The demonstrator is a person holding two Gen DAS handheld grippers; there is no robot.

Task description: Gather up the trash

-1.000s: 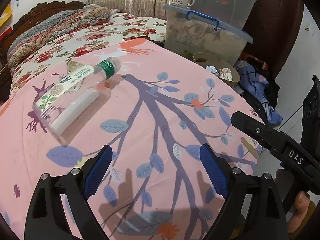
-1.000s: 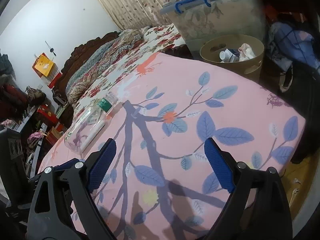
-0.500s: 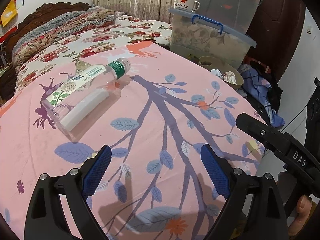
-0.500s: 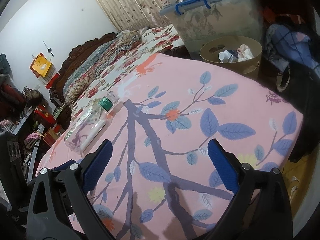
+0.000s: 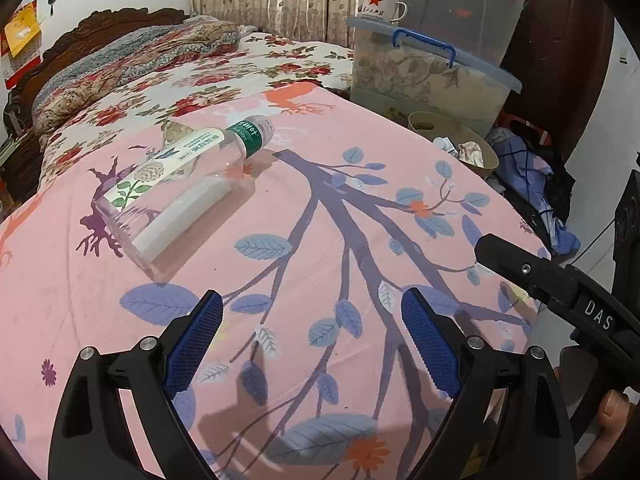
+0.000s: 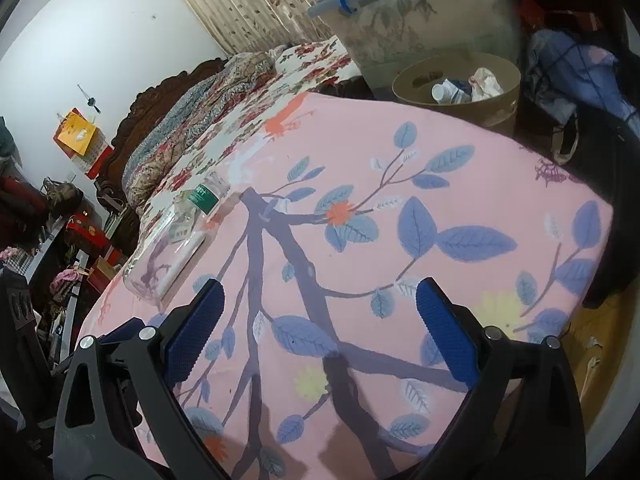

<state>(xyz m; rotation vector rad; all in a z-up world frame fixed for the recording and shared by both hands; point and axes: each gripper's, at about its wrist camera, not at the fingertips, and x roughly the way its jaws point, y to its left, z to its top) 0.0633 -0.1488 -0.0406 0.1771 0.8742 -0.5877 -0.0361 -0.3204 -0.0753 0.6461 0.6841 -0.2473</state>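
Right gripper [image 6: 318, 300] opened wider; clear, green-labelled bottle [image 5: 188, 184] lies sideways.

"DAS" — on the right hand-held gripper [image 5: 560, 280].

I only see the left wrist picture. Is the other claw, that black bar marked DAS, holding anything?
Observer: No. The right claw is open, with only the pink bedsheet between its pads.
Operator: What is in the tan bin past the bed?
Observer: In the bin, a small white container lies beside crumpled paper.
Operator: And off the bed's left side?
Observer: Red boxes sit among clutter there.
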